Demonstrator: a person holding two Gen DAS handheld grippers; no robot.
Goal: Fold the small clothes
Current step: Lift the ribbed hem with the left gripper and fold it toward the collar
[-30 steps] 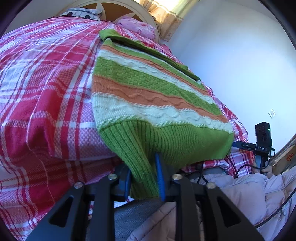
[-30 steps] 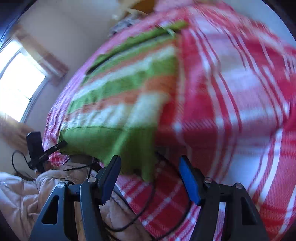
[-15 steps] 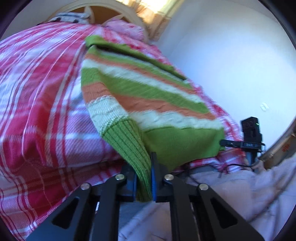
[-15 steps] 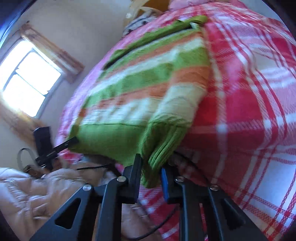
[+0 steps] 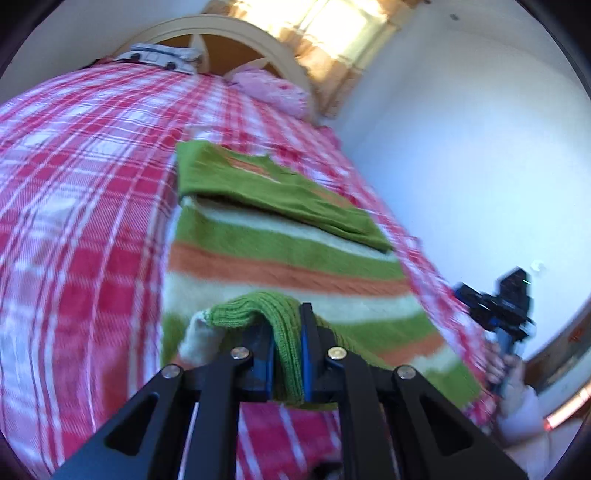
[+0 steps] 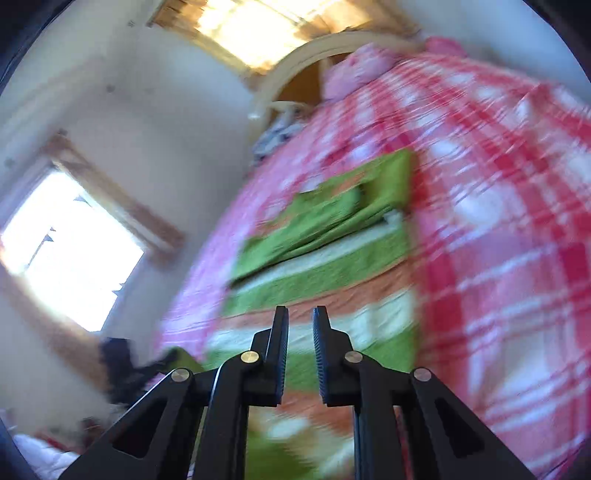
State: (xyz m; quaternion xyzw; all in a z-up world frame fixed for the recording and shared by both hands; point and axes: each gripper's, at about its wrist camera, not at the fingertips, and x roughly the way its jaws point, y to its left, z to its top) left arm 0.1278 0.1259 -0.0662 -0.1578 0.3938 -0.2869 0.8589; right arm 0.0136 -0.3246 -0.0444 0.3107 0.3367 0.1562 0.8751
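Note:
A knitted sweater [image 5: 280,258] with green, orange and cream stripes lies on the bed, a green part folded across its far end [image 5: 273,192]. My left gripper [image 5: 286,317] is shut on the ribbed green hem [image 5: 255,310], which it holds up above the stripes. In the right wrist view, blurred by motion, the sweater [image 6: 332,258] stretches ahead. My right gripper [image 6: 300,314] has its jaws closing to a narrow gap, and fabric hangs under them. From the left wrist view the right gripper [image 5: 495,306] holds the hem's other corner up.
A red and white plaid blanket [image 5: 92,221] covers the bed. A pink pillow [image 5: 273,92] and a curved headboard [image 5: 221,33] lie at the far end. A white wall [image 5: 461,147] runs close along the bed's right side. A bright window [image 6: 66,251] is on the right wrist view's left.
The right jaws closed on the hem. Both grippers then rose and moved forward over the bed, carrying the hem up off the bed's edge and over the sweater's stripes.

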